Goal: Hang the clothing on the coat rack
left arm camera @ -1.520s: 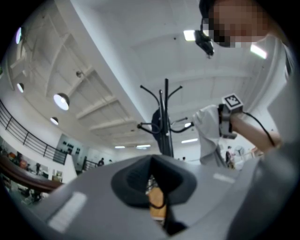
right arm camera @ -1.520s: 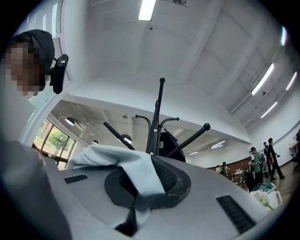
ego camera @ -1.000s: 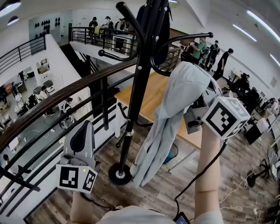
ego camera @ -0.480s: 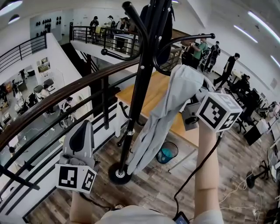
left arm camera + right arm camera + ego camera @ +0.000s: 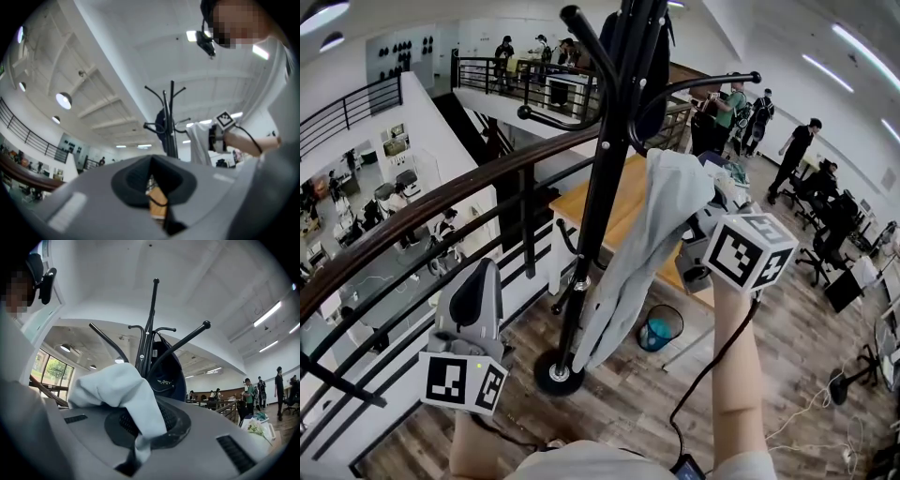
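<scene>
Jaws of the right gripper (image 5: 140, 430) are clamped on the pale grey clothing (image 5: 628, 272), beside the coat rack (image 5: 592, 206).
The soft cloth hangs in long limp folds just beside the rack's slim black pole, under its curved, knob-tipped hooks. A dark item (image 5: 652, 84) hangs near the top. The left gripper (image 5: 478, 286) sits low, jaws together and empty.

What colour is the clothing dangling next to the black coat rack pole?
Pale grey, with a slightly bluish tint. The garment shows best in the head view.
</scene>
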Demonstrator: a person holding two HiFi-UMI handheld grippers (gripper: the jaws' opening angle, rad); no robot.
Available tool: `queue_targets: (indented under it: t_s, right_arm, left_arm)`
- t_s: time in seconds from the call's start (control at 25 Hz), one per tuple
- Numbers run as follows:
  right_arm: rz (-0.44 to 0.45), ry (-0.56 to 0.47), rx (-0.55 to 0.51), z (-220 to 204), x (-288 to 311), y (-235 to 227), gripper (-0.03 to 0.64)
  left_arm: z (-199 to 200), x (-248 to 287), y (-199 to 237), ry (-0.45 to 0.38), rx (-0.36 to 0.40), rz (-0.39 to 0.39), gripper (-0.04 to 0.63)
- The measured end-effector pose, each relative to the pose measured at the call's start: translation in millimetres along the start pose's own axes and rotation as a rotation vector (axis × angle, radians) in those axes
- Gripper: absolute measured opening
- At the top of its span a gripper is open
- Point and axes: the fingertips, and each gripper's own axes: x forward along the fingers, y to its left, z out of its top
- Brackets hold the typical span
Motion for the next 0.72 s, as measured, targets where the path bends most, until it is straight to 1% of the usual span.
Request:
queue_targets:
  t_s: [0.16, 0.36, 0.56, 0.72]
  right_arm:
    - [0.009, 0.02, 0.011, -7.7, 6.4, 4.0, 0.006]
    - [0.016, 0.019, 0.006, -8.4, 13.7, 8.7, 0.006]
    - [0.038, 0.015, 0.055, -19.5, 7.9, 15.0, 0.006]
    - [0.054, -0.012, 0.09, -25.7, -0.8, 19.3, 0.006]
  left_arm:
    - [1.0, -0.2, -0.8, 0.001, 0.0, -0.002, 0.009]
    - [0.7, -1.4, 0.4, 0.001, 0.002, 0.006, 0.009]
    - [0.6, -3.3, 0.5, 0.006, 0.003, 0.01, 0.009]
    - [-2.5, -3.0, -3.6, 0.01, 0.003, 0.006, 0.009]
